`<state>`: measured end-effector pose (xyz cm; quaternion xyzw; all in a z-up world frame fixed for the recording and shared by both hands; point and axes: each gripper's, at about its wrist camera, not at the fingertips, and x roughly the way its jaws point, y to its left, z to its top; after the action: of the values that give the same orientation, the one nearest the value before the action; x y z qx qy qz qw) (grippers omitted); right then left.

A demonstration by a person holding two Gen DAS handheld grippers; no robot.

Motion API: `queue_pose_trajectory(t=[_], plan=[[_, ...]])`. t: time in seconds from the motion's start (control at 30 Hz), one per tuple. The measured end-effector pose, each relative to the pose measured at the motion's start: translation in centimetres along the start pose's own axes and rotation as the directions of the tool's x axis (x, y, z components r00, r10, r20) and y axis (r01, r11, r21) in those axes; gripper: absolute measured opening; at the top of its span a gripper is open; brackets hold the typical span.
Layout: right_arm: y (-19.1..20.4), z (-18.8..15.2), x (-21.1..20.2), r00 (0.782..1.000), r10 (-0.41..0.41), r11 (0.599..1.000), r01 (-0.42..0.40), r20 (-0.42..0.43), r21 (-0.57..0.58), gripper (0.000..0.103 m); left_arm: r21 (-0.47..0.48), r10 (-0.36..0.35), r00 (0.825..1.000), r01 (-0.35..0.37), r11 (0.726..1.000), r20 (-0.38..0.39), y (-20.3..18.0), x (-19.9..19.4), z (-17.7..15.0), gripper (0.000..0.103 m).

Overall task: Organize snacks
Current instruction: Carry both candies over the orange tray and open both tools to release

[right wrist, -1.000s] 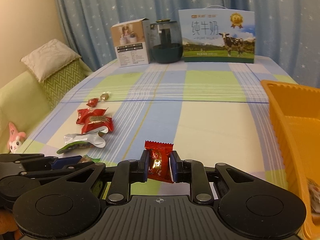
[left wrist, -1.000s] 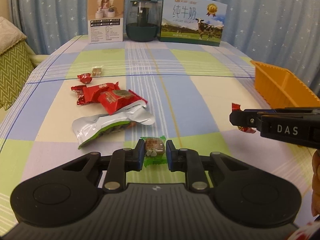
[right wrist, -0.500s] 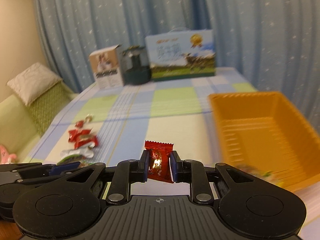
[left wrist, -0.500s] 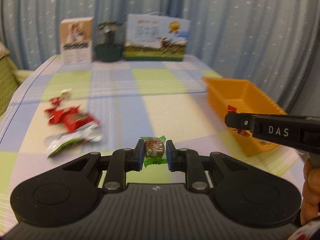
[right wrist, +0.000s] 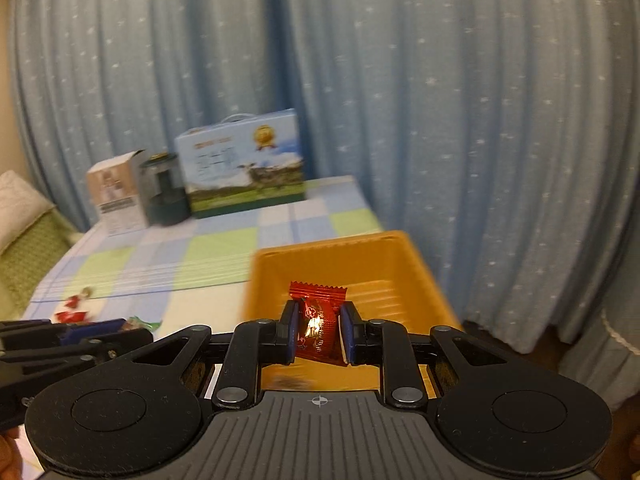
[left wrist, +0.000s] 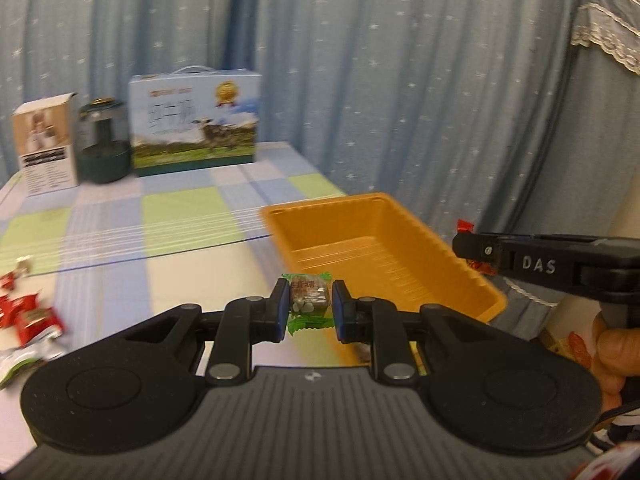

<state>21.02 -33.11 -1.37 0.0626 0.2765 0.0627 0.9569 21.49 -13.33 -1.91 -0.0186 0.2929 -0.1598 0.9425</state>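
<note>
We hold a snack in each gripper. Our left gripper (left wrist: 307, 310) has its jaws clamped on a green candy (left wrist: 309, 300), a small green-wrapped piece with a brownish face, held level just before the near left corner of the orange tray (left wrist: 400, 216). Our right gripper (right wrist: 319, 330) has its jaws closed on a red candy (right wrist: 318, 320), whose crimped top edge stands above the pads; from the right wrist view it sits above the tray's near part, and in the left wrist view it comes in from the right side over the tray's right rim. A blurred small item lies in the tray's near end, too smeared to name. The tray rests at the right edge of the plaid table (left wrist: 180, 216). The other snacks (left wrist: 28, 320), red packets and a silver pouch, lie in a cluster at the table's left side, well apart from the tray. At the far end stand a milk box (left wrist: 194, 120), a dark jar (left wrist: 104, 148) and a small carton (left wrist: 46, 144), side by side before the blue curtain (left wrist: 400, 60).
</note>
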Motion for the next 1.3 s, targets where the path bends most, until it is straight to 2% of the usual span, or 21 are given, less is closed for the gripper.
queue_pose_trajectory(t=[0.17, 0.4, 0.93, 1.0, 1.03, 1.07, 1.3], plan=[[-2.5, -0.2, 0.0, 0.999, -0.033, 0.999, 0.033, -0.007, 0.012, 0.023, 0.017, -0.034, 0.999, 0.034, 0.999, -0.010, -2.4, 1.7, 0.8, 0.020], [-4.4, -0.5, 1.0, 0.999, -0.034, 0.999, 0.035, -0.035, 0.035, 0.023, 0.033, -0.052, 0.998, 0.053, 0.998, -0.031, -3.9, 3.8, 1.5, 0.020], [-5.8, -0.2, 3.9, 0.997, -0.010, 0.997, 0.017, -0.083, 0.081, 0.023, 0.006, -0.066, 0.994, 0.067, 0.998, -0.085, -3.7, 7.3, 1.6, 0.020], [-5.7, -0.4, 4.1, 0.996, -0.010, 0.996, 0.017, -0.088, 0.084, 0.023, 0.014, -0.077, 0.994, 0.078, 0.997, -0.082, -3.8, 7.7, 1.5, 0.023], [-5.7, -0.4, 4.2, 0.996, -0.010, 0.996, 0.017, -0.091, 0.084, 0.023, 0.018, -0.078, 0.993, 0.080, 0.997, -0.085, -3.8, 7.9, 1.5, 0.030], [-5.7, -0.4, 4.2, 0.996, -0.010, 0.996, 0.018, -0.093, 0.083, 0.023, 0.018, -0.072, 0.994, 0.074, 0.997, -0.087, -3.8, 8.1, 1.5, 0.033], [-5.7, -0.5, 4.5, 0.995, -0.009, 0.997, 0.017, -0.104, 0.079, 0.023, 0.017, -0.052, 0.993, 0.054, 0.998, -0.105, -3.1, 7.7, 1.0, 0.035]])
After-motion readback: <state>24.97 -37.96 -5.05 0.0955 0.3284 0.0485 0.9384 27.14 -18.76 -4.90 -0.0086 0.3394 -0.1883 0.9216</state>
